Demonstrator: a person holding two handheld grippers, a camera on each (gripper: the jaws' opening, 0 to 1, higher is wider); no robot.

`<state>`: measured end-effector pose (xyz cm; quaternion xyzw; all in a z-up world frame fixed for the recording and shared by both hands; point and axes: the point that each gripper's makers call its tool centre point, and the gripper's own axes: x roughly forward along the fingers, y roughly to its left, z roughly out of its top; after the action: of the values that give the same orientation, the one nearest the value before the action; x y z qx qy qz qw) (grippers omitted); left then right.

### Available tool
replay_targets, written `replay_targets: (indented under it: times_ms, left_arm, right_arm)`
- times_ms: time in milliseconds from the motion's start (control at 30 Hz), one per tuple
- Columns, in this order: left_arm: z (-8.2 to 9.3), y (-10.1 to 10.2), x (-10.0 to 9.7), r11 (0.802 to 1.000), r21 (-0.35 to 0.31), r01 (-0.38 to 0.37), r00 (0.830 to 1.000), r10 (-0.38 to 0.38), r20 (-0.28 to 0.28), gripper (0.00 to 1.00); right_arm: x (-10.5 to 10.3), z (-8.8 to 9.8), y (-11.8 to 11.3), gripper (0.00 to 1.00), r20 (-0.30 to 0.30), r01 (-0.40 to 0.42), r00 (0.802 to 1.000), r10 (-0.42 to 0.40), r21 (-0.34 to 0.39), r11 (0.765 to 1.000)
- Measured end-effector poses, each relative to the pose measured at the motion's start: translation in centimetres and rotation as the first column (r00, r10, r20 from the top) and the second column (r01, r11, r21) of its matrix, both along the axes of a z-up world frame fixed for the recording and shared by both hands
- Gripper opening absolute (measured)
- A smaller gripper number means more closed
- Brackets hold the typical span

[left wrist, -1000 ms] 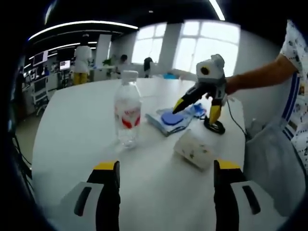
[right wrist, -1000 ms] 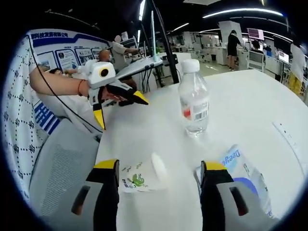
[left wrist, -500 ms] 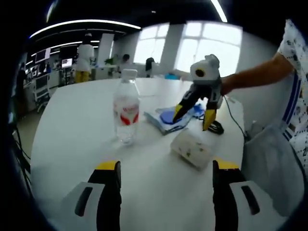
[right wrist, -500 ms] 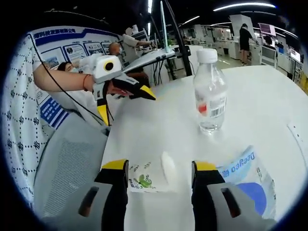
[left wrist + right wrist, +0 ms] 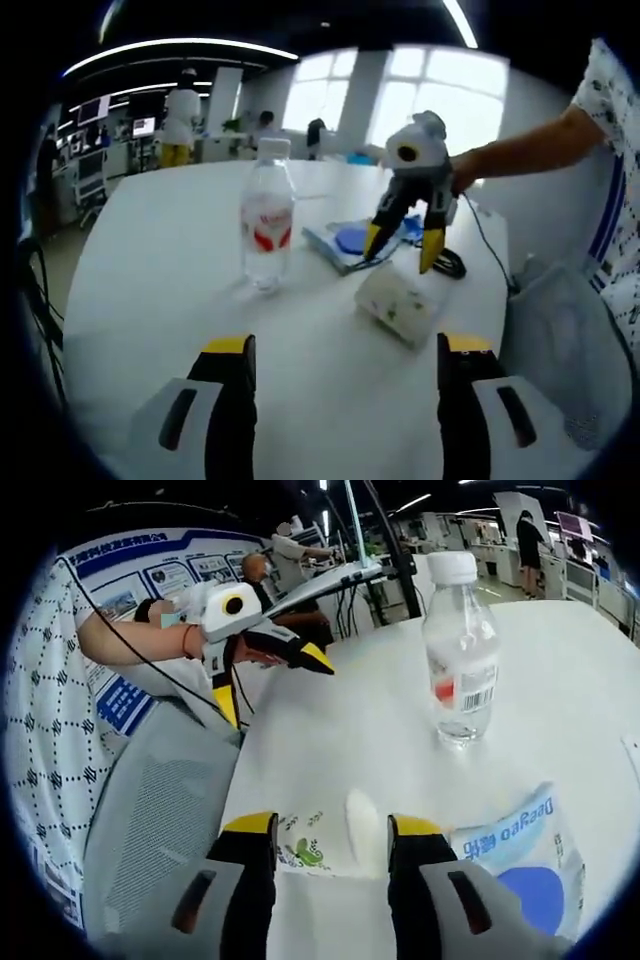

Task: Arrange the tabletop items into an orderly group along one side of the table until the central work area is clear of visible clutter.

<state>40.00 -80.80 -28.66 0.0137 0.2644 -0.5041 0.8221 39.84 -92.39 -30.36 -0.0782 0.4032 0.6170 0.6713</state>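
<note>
A white tissue pack (image 5: 400, 305) with a green print lies near the table's edge. My right gripper (image 5: 402, 248) hangs just over its far side. From that gripper's own camera the tissue pack (image 5: 330, 842) sits between the two jaws of my right gripper (image 5: 333, 828), which stand open and close beside it. A clear water bottle (image 5: 268, 225) with a red label stands upright; the bottle (image 5: 462, 670) is beyond the pack. A blue-and-white packet (image 5: 350, 243) lies flat; the packet (image 5: 520, 850) is right of the jaws. My left gripper (image 5: 348, 350) is open and empty, and my left gripper (image 5: 275, 685) is held above the table edge.
The white table (image 5: 160, 250) is round-edged. A grey mesh chair (image 5: 150, 820) stands at its side, and the chair (image 5: 560, 340) is beside the tissue pack. A black cable piece (image 5: 450, 263) lies behind the pack. A person's arm (image 5: 520, 155) holds the right gripper. People stand far behind.
My right gripper has come down and closer over the tissue pack, and its jaws have narrowed around it. The left gripper has stayed about where it was.
</note>
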Motion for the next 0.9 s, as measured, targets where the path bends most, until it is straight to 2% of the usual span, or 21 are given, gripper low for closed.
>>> replay_targets:
  times_ms: [400,900]
  left_arm:
    - [-0.1,0.1,0.2,1.0,-0.004,-0.007,1.0,0.007,0.001,0.68]
    - [-0.2,0.1,0.0,1.0,-0.004,-0.011,1.0,0.011,-0.003,0.65]
  right_arm:
    - [-0.5,-0.5,0.1,0.32,-0.044,-0.029,0.999,0.029,0.003,1.0]
    - [-1.1,-0.8,0.0,0.18,-0.057,-0.061,0.997,0.061,-0.006,0.998]
